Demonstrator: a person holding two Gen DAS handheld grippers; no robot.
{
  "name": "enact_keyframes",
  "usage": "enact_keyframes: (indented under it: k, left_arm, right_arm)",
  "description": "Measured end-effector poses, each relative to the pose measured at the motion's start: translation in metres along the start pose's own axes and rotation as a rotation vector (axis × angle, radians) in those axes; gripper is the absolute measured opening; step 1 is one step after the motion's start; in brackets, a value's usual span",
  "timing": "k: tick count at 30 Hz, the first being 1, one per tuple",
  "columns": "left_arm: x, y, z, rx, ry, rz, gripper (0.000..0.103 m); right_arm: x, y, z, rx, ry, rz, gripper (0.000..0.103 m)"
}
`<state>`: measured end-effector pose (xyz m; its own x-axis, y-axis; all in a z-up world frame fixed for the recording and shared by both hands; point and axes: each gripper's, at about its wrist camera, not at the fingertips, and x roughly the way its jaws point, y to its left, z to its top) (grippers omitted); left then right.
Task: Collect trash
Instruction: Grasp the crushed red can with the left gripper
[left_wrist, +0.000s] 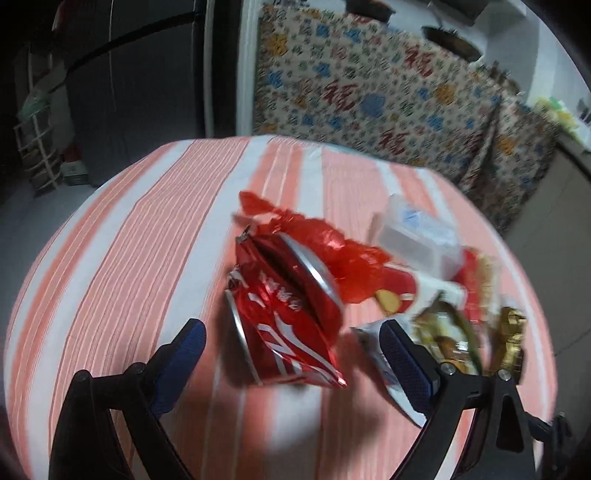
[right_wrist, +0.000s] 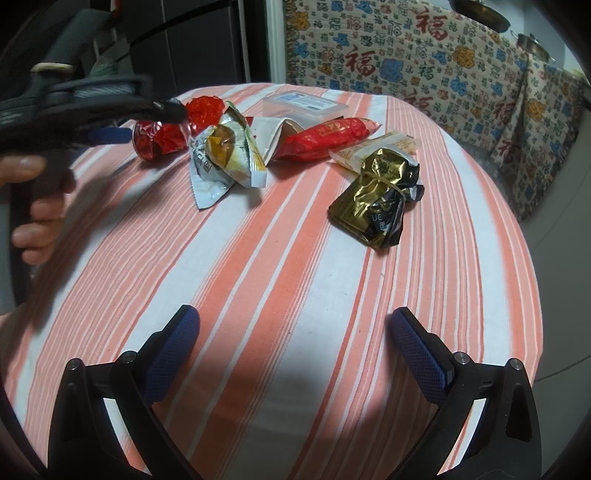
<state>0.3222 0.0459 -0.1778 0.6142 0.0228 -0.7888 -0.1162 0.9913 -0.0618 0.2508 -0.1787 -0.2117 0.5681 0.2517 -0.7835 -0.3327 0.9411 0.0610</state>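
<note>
Our left gripper (left_wrist: 291, 332) hangs wide apart over the crushed red can (left_wrist: 284, 310), touching nothing; our right gripper (right_wrist: 295, 325) is equally wide and empty, above bare cloth. Beneath both we see the table (right_wrist: 258, 280) in its orange-and-white striped cloth. At its far side lies the clear plastic box (right_wrist: 304, 104), then the red sausage-shaped packet (right_wrist: 325, 142), the gold crumpled bag (right_wrist: 376, 195) nearer the right edge, and the silver wrapper (right_wrist: 221, 162) just beside the can.
</note>
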Motion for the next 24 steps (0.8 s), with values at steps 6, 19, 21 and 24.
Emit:
enact_keyframes:
  k: [6, 19, 21, 24]
  left_arm:
    - [-0.01, 0.017, -0.01, 0.043, -0.028, -0.001, 0.054]
    - [-0.074, 0.027, -0.075, 0.202, -0.046, -0.167, 0.053]
    - [-0.078, 0.019, -0.082, 0.217, -0.044, -0.188, 0.053]
    - [-0.083, 0.007, -0.093, 0.244, -0.039, -0.21, 0.053]
  right_arm:
    - [0.002, 0.002, 0.001, -0.001, 0.001, 0.003, 0.103]
    - [-0.011, -0.071, 0.032, 0.177, -0.097, 0.001, 0.102]
    - [-0.004, -0.074, 0.041, 0.192, -0.087, 0.051, 0.099]
    - [0.007, -0.068, 0.05, 0.204, -0.08, 0.114, 0.097]
